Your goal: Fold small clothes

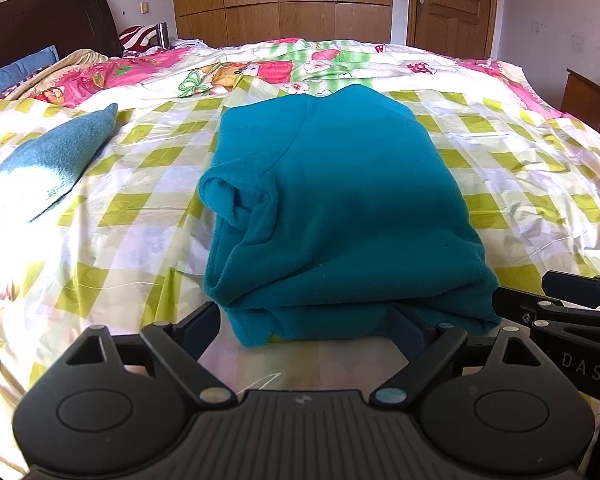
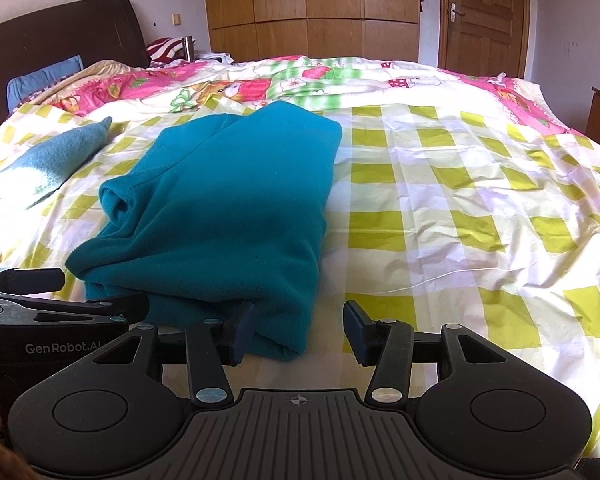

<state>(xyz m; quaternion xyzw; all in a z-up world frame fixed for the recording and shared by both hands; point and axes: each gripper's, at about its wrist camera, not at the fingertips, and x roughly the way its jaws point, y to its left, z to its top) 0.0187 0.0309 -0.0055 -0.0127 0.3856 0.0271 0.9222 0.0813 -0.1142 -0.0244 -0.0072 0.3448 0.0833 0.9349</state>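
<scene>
A teal fleece garment [image 1: 340, 200] lies folded in a thick stack on the green-checked bedspread [image 1: 140, 208]. My left gripper [image 1: 306, 332] stands wide open at the stack's near edge, with that edge between its fingers and a fingertip on each side. In the right wrist view the same garment [image 2: 220, 200] lies left of centre. My right gripper [image 2: 300, 332] is open around its near right corner. The left fingertip [image 2: 242, 332] touches the cloth and the right fingertip [image 2: 356, 330] stands apart over bare bedspread. Each gripper shows at the edge of the other's view.
A light blue folded cloth [image 1: 52, 156] lies on the bed to the left. A pink patterned quilt [image 1: 260, 68] covers the far half, with pillows and a dark headboard [image 1: 40, 20] at far left. A wardrobe [image 1: 280, 0] and door stand behind.
</scene>
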